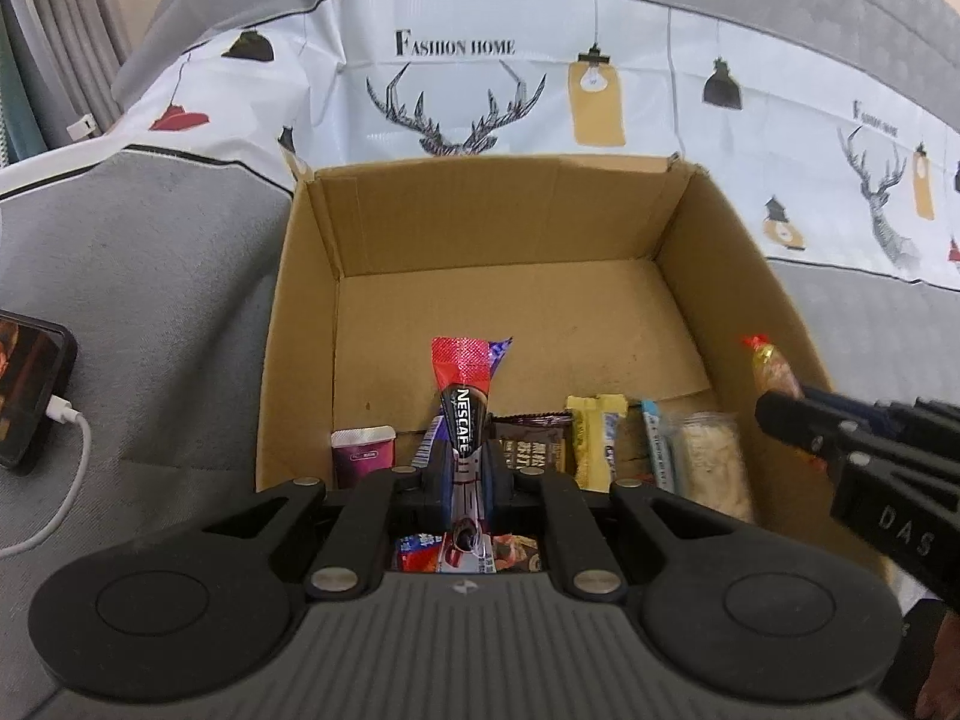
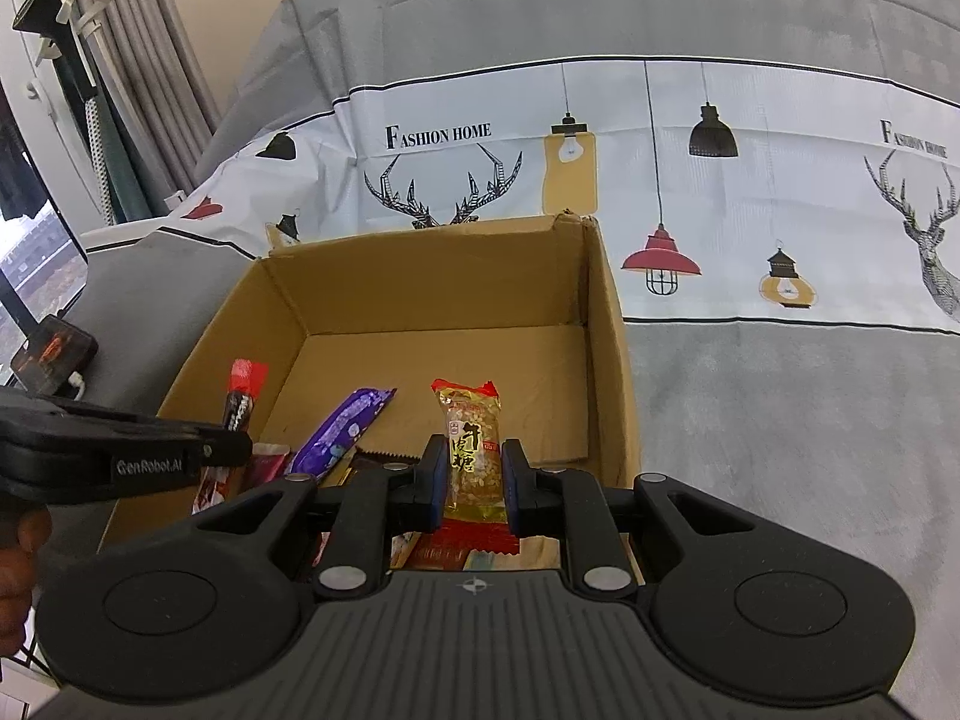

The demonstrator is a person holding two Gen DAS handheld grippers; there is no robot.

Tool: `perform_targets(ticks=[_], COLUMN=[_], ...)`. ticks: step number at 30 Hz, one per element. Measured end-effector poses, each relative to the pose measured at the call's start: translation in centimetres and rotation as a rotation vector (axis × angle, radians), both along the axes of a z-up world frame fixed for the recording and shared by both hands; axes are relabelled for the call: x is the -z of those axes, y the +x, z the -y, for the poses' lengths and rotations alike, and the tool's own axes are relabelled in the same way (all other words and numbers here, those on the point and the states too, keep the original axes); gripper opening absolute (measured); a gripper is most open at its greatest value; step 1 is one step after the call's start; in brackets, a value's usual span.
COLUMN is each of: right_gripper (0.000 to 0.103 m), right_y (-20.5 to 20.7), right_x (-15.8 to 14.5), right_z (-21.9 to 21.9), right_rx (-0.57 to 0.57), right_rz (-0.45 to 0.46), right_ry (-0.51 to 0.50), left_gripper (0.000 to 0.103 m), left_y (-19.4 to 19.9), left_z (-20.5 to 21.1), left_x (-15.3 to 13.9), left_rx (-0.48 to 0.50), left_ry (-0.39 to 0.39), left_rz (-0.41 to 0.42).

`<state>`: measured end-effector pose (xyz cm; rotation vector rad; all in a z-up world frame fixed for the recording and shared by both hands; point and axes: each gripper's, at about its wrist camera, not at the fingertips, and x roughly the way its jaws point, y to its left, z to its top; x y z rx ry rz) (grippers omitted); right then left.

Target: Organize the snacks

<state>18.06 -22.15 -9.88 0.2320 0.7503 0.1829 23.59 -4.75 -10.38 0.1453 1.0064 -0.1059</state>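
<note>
Left gripper [image 1: 467, 468]: clenched on 1 Nescafé stick sachet [image 1: 463, 414], red-topped, standing upright between the pads, above the near edge of the cardboard box [image 1: 480, 222].

Right gripper [image 2: 474, 474]: clenched on 1 peanut candy bar [image 2: 474, 450], clear wrapper with red ends, upright, held over the near right part of the box.

Cardboard box: open-topped, flaps up, sitting on a grey sofa [image 1: 150, 276] against a printed cloth [image 1: 456, 90] with deer and lamps. Far half of the box floor bare.

Contents along the near wall of the box, left to right in the left wrist view:
- 1 maroon packet [image 1: 363, 450]
- 1 purple wrapper [image 2: 348, 429], lying tilted behind the sachet
- 1 dark brown chocolate pack [image 1: 534, 438]
- 1 yellow bar [image 1: 594, 438]
- 1 blue-and-white bar [image 1: 657, 438]
- 1 clear pale snack pack [image 1: 717, 456], nearest the right wall

More red and orange wrappers show beneath both grippers, unreadable.

Left of the box, on the sofa: 1 phone [image 1: 30, 384] with a white cable [image 1: 72, 426] plugged in.
</note>
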Motion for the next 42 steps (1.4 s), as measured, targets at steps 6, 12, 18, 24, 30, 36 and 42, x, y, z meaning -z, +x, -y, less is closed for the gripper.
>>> perform_targets(ticks=[6,12,18,24,30,36,42], right_gripper=[0.079,0.088,0.094,0.097,0.099,0.1,0.102], right_y=[0.2,-3.0,-7.9,-12.8,-16.9,-19.9,-21.9], right_x=[0.1,-0.7,-2.7,-4.3,-5.3,-6.1,-6.5], right_z=[0.6,0.3,-0.6,-1.4,-2.3,-3.2,-3.2], right_rx=[0.058,0.041,0.05,0.048,0.052,0.037,0.047], right_rz=[-0.016,-0.039,-0.017,0.01,0.054,0.105,0.127], right_ry=[0.0,0.009,0.023,0.003,-0.042,-0.085,-0.1], left_gripper=[0.103,0.103,0.103,0.103,0.103,0.103,0.103], left_y=[-0.1,-2.5,-7.2,-12.4,-16.8,-20.1,-22.4], left_z=[-0.3,-0.3,-1.0,-1.5,-1.9,-2.0,-2.1], left_x=[0.3,-0.8,-2.9,-5.0,-6.4,-7.3,-7.7], left_rx=[-0.041,-0.034,-0.053,-0.061,-0.066,-0.064,-0.071], left_ry=[0.016,0.048,0.029,0.022,0.014,0.027,0.016], left_rz=[-0.02,-0.026,-0.011,0.03,0.073,0.123,0.152])
